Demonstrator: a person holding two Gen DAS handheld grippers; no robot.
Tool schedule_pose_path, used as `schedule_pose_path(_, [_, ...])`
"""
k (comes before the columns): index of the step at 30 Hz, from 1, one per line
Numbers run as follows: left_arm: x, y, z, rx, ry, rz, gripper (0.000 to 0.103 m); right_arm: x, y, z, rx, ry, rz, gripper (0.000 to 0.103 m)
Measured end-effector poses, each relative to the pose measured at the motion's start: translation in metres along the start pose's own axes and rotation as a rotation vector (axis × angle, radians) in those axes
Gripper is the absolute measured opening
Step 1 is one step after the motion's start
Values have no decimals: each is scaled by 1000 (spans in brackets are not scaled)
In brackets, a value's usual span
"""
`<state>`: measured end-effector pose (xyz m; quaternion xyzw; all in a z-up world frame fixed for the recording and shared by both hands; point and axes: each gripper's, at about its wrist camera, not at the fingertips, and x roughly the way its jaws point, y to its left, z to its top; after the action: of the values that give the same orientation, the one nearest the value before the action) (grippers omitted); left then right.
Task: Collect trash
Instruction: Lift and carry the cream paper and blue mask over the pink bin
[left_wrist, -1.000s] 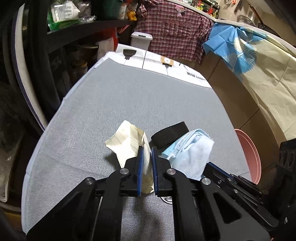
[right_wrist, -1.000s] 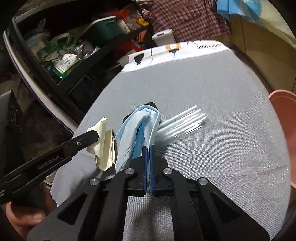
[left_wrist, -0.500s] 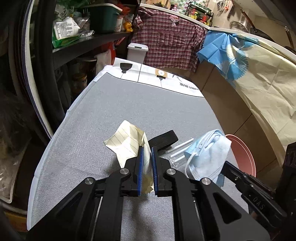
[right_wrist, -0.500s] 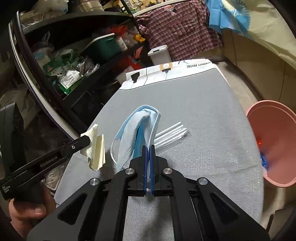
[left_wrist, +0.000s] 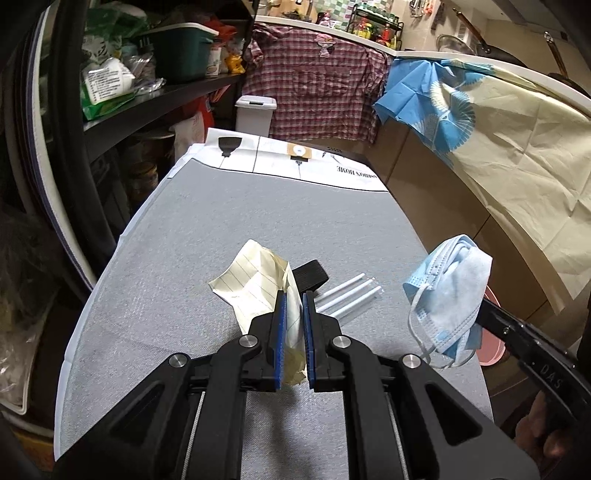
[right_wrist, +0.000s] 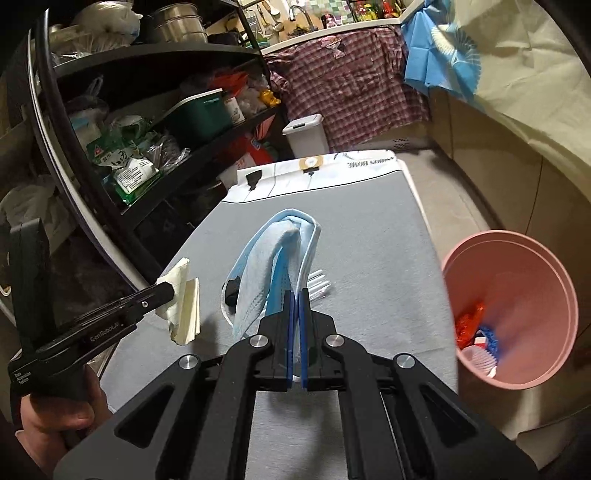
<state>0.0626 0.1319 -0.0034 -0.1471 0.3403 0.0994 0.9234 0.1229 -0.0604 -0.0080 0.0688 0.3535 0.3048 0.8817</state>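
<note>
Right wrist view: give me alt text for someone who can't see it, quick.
The right tongs are shut on a crumpled blue face mask, held above a grey table. At left, the left tongs grip folded lined paper. A pink bin with some trash inside sits beside the table at right.

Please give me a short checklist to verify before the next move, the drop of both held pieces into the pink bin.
1. Left gripper shut on the crumpled cream lined paper: ok.
2. Right gripper shut on the light blue surgical face mask: ok.
3. Both pieces lifted clear of the grey fabric board: ok.
4. Round pink plastic bin open, with room above the trash inside: ok.
5. Mask's white ear loop hanging loose, free of snagging: cannot tell.
6. Board cleared of trash: not ok, the white plastic straws and a flat black piece remain.
</note>
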Motion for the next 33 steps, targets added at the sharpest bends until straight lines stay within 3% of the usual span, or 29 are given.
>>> schedule_pose_path(19, [-2, -18, -1, 49, -13, -20, 9, -47, -37, 57, -67, -45, -24, 3])
schedule_pose_path(33, [2, -40, -3, 101, -4, -48, 9, -81, -119, 61, -2, -122, -153, 3])
